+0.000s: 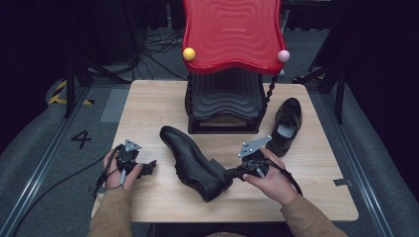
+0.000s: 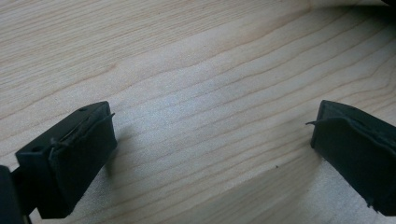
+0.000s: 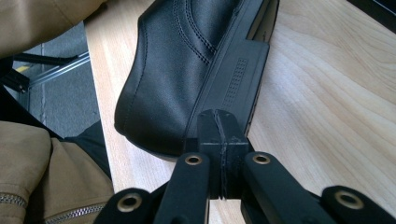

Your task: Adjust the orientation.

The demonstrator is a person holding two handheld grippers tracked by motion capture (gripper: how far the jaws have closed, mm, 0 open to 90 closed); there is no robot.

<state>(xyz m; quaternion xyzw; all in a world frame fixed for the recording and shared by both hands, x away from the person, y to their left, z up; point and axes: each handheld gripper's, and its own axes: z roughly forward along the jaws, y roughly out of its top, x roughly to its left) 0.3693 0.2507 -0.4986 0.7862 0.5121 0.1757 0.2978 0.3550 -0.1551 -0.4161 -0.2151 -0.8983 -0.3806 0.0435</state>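
A black leather shoe (image 1: 193, 157) lies tipped on its side at the middle of the wooden table (image 1: 148, 106), toe pointing away to the left. In the right gripper view its heel (image 3: 238, 79) and sole face my right gripper (image 3: 219, 140). That gripper (image 1: 229, 174) is shut, pads pressed flat together with nothing between them, and its tip sits against the heel block. My left gripper (image 1: 148, 168) hovers at the table's front left, apart from the shoe. Its jaws stand wide open over bare wood (image 2: 212, 140).
A second black shoe (image 1: 287, 123) stands upright at the right, beside a black wavy stand (image 1: 225, 98) with a red wavy top (image 1: 232, 34) at the table's back middle. Tan sleeves (image 1: 113, 212) come in from the front edge. Grey floor surrounds the table.
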